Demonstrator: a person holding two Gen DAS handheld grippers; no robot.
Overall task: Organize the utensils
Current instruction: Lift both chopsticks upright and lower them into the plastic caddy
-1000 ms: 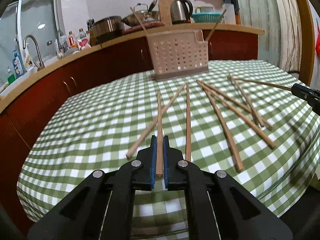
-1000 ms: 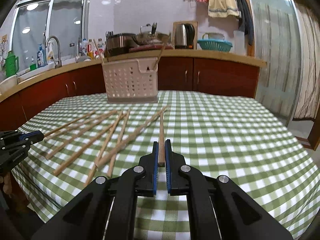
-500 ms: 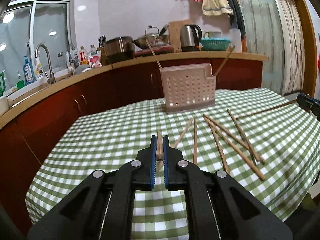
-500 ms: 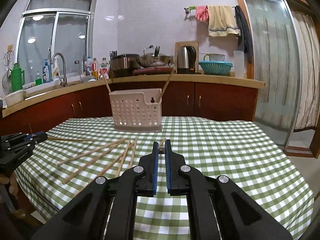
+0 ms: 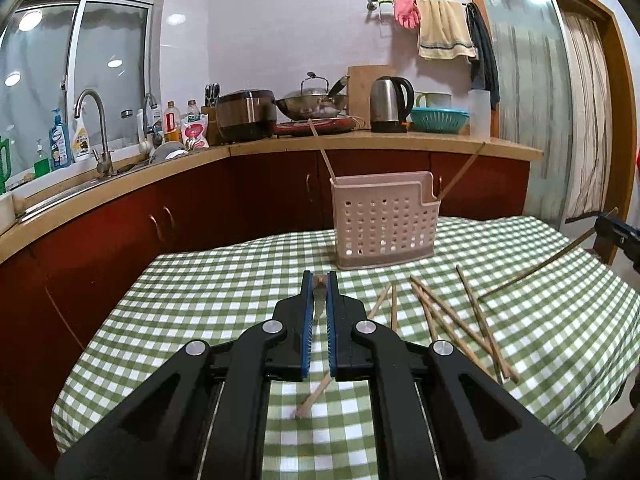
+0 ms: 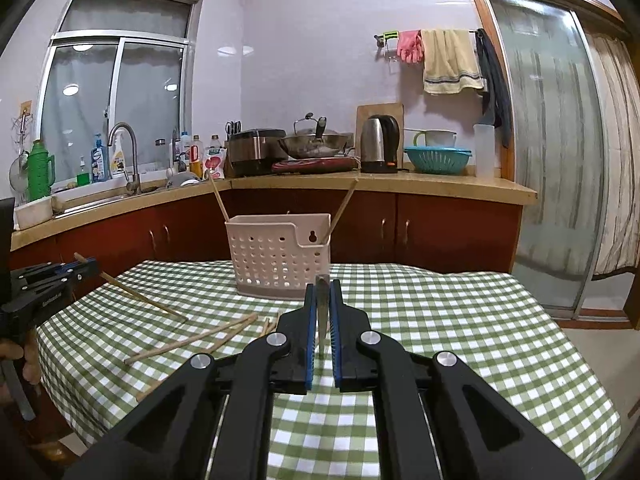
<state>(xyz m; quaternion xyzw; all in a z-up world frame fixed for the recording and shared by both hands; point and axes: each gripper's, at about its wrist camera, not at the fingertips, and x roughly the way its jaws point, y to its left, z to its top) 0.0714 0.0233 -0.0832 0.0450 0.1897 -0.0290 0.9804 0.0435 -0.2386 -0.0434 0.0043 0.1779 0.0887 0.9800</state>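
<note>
Left gripper (image 5: 319, 280) is clenched on a chopstick (image 5: 319, 308); right gripper (image 6: 322, 286) grips another chopstick (image 6: 322, 312). Both are lifted over the table (image 6: 460, 320), short of the basket (image 6: 276, 260). The sticks look light, stiff and slick, so an end grip risks pivoting. Loose chopsticks (image 5: 448, 320) remain. The basket's inside is hidden.

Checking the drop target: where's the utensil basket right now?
In both wrist views the basket stands upright at the table's far edge, ahead of both grippers, two chopsticks already in it.
</note>
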